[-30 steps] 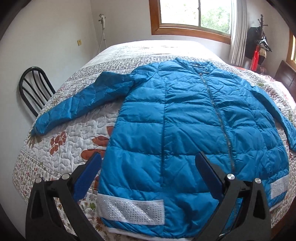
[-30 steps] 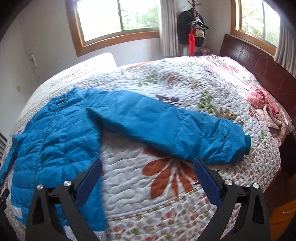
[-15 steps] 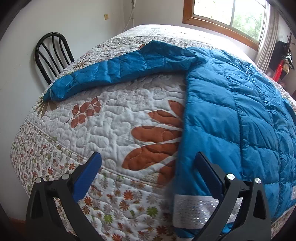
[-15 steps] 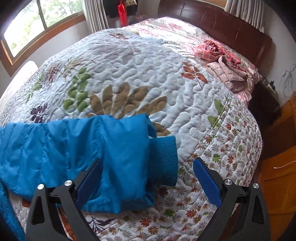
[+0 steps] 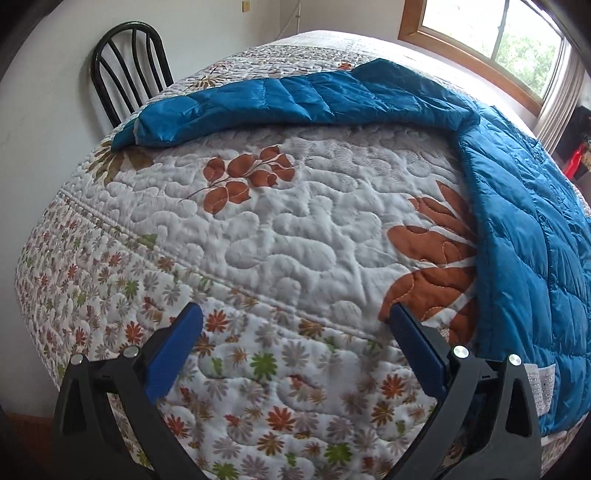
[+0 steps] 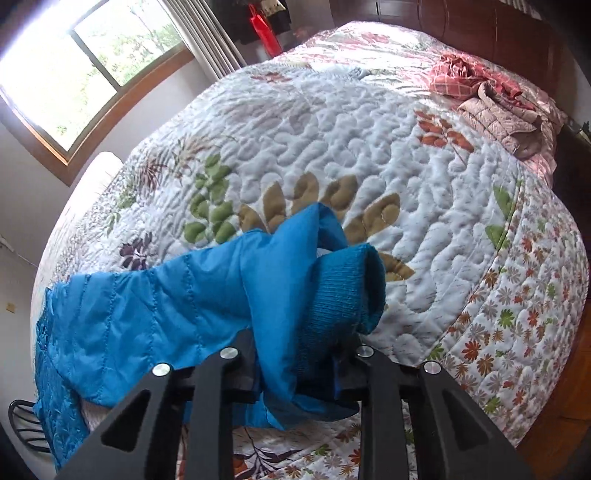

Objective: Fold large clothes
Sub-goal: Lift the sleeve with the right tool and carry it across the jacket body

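Note:
A blue quilted puffer jacket (image 5: 528, 229) lies spread on the bed's floral quilt (image 5: 288, 229). Its left sleeve (image 5: 295, 99) stretches flat toward the bed's left edge, cuff (image 5: 129, 134) near a chair. My left gripper (image 5: 291, 332) is open and empty, low over the quilt's near edge, well short of that sleeve. In the right wrist view my right gripper (image 6: 295, 373) is shut on the other sleeve (image 6: 155, 306) at its knit cuff (image 6: 347, 291), which bunches up above the closed jaws.
A black metal chair (image 5: 125, 66) stands against the wall by the bed's left corner. Crumpled red and pink clothes (image 6: 495, 96) lie near the dark wooden headboard (image 6: 480, 22). Windows (image 6: 74, 62) line the far wall.
The left gripper swung left and closer to the bed edge, toward the left sleeve. The right gripper moved onto the right sleeve's cuff and closed on it.

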